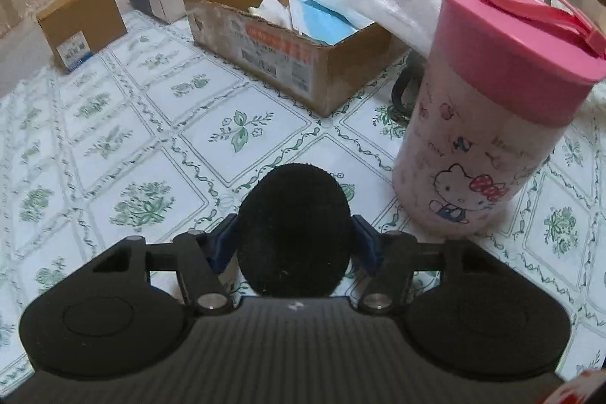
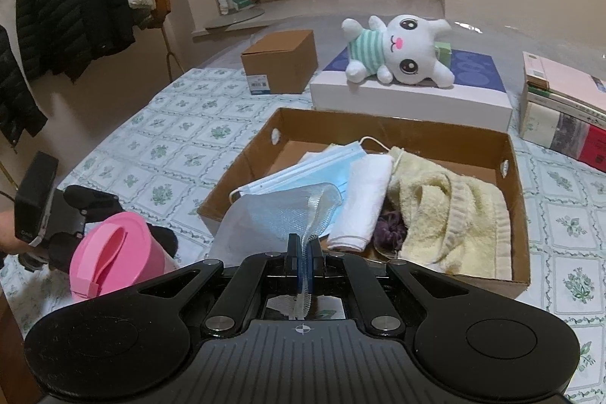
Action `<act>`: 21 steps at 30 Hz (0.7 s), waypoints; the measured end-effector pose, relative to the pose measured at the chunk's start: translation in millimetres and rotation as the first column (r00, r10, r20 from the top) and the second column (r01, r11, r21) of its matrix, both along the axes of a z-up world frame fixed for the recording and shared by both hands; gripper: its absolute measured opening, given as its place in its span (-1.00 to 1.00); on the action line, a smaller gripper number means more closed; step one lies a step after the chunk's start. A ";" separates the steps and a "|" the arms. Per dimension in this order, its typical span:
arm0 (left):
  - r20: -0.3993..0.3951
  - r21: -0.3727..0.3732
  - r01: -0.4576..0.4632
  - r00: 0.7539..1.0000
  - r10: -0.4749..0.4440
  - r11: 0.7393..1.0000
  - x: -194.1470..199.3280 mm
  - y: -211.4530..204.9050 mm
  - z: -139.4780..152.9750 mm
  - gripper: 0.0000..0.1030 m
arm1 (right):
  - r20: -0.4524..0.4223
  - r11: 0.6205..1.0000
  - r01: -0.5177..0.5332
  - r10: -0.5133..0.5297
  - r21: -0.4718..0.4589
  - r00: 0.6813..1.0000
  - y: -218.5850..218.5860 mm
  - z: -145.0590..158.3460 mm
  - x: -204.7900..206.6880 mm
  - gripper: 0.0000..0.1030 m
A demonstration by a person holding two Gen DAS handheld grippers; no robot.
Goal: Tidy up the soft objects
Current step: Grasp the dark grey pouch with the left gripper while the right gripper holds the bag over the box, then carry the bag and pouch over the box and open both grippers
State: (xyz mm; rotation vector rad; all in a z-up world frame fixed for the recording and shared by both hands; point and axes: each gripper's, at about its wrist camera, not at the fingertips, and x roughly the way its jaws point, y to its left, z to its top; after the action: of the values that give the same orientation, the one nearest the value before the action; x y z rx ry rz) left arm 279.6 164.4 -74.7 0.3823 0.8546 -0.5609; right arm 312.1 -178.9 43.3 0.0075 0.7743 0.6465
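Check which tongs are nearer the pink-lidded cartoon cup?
Left. Left tongs sit just beside the pink-lidded cartoon cup; right tongs, shut on a white mesh bag, are farther, by the cardboard box.

The left gripper [image 1: 293, 237] points steeply down at the table, its jaws standing apart with nothing pressed between them, just left of the pink-lidded cup [image 1: 492, 108]. The right gripper [image 2: 305, 254] tilts down, jaws closed tight on a white mesh bag [image 2: 288, 211], right of that cup.
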 end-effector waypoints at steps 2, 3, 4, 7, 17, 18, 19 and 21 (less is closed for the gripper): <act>0.018 0.012 -0.019 1.000 0.018 1.000 -5.3 0.5 6.3 0.14 | 0.007 1.000 0.009 -0.009 0.004 1.000 -2.6 1.9 -2.4 -0.96; 0.027 0.008 -0.031 0.999 0.031 0.999 -8.0 1.8 10.4 0.13 | 0.014 1.000 0.013 -0.013 0.006 1.000 -3.9 3.9 -4.4 -0.96; 0.036 0.005 -0.047 0.998 0.047 0.999 -11.0 3.2 16.0 0.13 | 0.022 1.000 0.018 -0.018 0.008 1.000 -5.4 6.7 -7.0 -0.96; 0.067 -0.002 -0.095 0.993 0.095 0.995 -20.1 6.4 37.0 0.13 | 0.050 1.000 0.028 -0.029 0.010 0.998 -9.5 17.1 -15.3 -0.96; 0.138 -0.069 -0.191 0.970 0.199 0.979 -43.6 -5.4 118.5 0.14 | 0.153 0.998 0.059 -0.059 0.005 0.987 -31.1 61.4 -53.2 -0.96; 0.142 -0.070 -0.194 0.969 0.202 0.979 -45.0 -9.1 125.1 0.14 | 0.157 0.998 0.062 -0.062 0.007 0.986 -34.1 64.3 -56.2 -0.96; 0.146 -0.070 -0.195 0.968 0.204 0.978 -46.0 -12.6 131.3 0.14 | 0.162 0.998 0.065 -0.066 0.008 0.985 -37.4 67.2 -59.1 -0.96; 0.152 -0.072 -0.195 0.967 0.204 0.978 -47.6 -19.9 142.6 0.14 | 0.171 0.998 0.070 -0.070 0.009 0.983 -42.1 71.7 -63.1 -0.96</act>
State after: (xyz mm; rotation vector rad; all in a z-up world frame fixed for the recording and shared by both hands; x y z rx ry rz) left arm 232.0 144.4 68.0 0.2810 0.7123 -0.3614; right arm 249.1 -221.0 115.0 -0.0183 0.6041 0.5733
